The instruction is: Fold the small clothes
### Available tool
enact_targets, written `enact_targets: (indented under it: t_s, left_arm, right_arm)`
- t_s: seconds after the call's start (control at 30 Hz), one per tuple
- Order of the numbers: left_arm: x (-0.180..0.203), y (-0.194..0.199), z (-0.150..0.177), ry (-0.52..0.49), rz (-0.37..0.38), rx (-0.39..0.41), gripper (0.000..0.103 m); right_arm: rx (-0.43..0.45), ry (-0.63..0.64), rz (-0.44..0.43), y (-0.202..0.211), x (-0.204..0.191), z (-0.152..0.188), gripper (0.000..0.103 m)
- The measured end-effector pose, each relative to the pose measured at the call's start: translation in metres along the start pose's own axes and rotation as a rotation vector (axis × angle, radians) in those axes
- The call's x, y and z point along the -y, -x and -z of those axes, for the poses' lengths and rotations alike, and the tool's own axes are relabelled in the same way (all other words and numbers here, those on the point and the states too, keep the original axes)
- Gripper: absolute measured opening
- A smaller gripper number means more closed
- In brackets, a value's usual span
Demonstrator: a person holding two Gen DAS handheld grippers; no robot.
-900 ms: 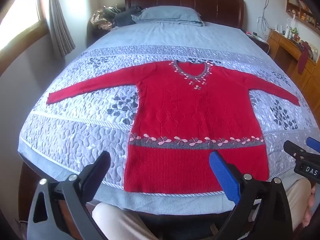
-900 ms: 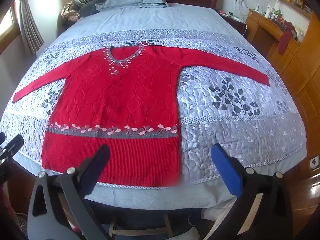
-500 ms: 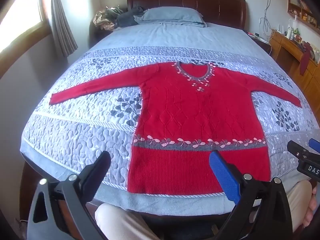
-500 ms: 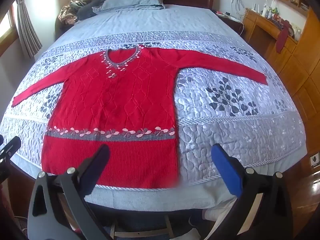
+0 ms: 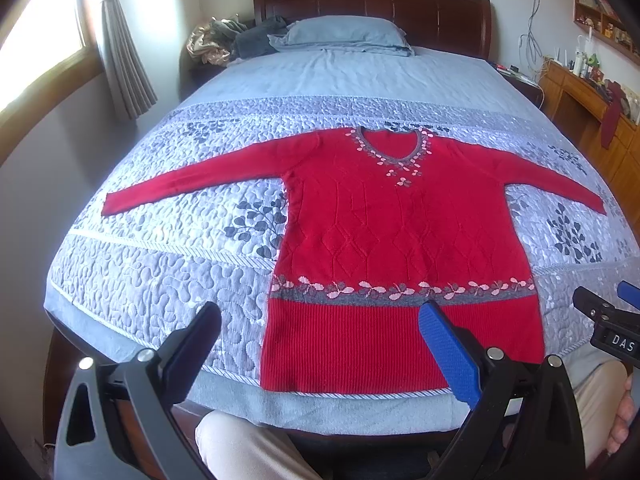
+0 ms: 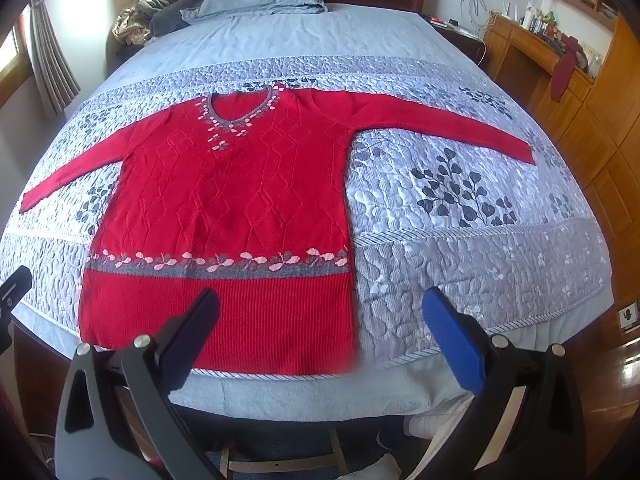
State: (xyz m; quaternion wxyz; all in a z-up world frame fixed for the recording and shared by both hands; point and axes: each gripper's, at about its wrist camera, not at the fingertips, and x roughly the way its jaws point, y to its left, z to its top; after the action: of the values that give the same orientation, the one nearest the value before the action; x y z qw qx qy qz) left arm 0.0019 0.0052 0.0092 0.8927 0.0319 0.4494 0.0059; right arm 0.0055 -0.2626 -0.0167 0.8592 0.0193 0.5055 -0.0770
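sweater: red knit sweater (image 5: 404, 240), spread flat and face up on the bed (image 5: 160, 280), both sleeves stretched out to the sides, hem at the near edge, neckline toward the far pillow (image 5: 344, 36).
left hand-held gripper (image 5: 320, 344): spread wide, empty, hanging above the near left part of the hem.
right hand-held gripper (image 6: 320, 332): spread wide, empty, above the near right hem corner.
risk, hem: likely to slide off the near edge if tugged toward the person, since it lies right at the quilt's border.
risk, pinch: quilt possibly caught along with the knit, dragging both.
risk, sleeves: uneven fold likely if the sleeves come in crooked.
left view only: window, curtain, the right hand-held gripper's tip at far right.
right view only: wooden cabinets, floor on the right, full right sleeve.
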Motion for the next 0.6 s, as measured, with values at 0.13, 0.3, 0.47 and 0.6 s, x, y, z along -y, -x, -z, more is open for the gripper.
enact_targets:
  t_s: [0.13,0.3,0.47,0.6]
  left_arm:
    - [0.0015,-0.0011,-0.0005,-0.004,0.000,-0.002,0.099]
    - [0.0003,-0.0028,-0.0015,-0.001,-0.001,-0.006,0.099]
    - [-0.0017,-0.0038,-0.0020,0.001,-0.002,-0.007,0.099]
    - [-0.0016,-0.0042,-0.0028,-0.003,-0.005,-0.005,0.099]
  right_arm:
    - [-0.005,0.001,0.002,-0.0024,0.0005,0.0002,0.101]
    - [-0.004,0.004,0.004,-0.0028,0.0001,-0.0003,0.101]
    - [-0.002,0.005,0.008,-0.0031,0.0005,-0.0013,0.101]
    - [-0.003,0.005,0.009,-0.0038,0.0008,-0.0012,0.101]
